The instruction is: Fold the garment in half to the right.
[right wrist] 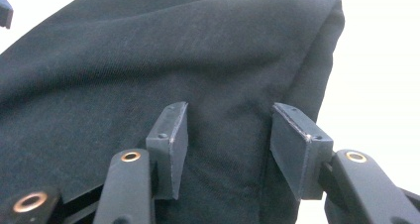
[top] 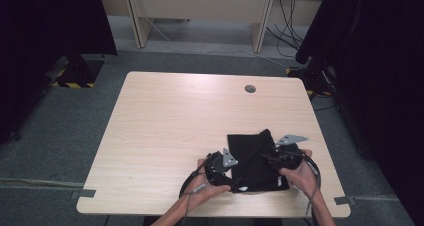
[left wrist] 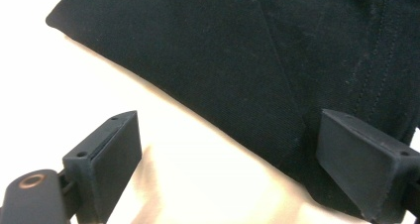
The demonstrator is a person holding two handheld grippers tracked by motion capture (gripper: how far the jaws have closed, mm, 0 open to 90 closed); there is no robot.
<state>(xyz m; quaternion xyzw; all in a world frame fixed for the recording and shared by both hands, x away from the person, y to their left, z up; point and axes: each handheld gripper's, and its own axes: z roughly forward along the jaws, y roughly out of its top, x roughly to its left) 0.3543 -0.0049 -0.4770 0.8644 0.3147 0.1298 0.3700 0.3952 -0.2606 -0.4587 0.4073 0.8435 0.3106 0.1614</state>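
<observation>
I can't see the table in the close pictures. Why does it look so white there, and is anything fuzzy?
In the left gripper view the table is washed out to pale cream, and the black cloth keeps its stitching sharp. In the right gripper view the table glares almost white beside the cloth. In the high view the light is softer, so the wood grain shows.

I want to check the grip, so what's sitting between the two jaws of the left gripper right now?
In the left gripper view, the left gripper stands open: mostly bare table between its jaws, with the black cloth's edge reaching in beside the right-hand jaw.
</observation>
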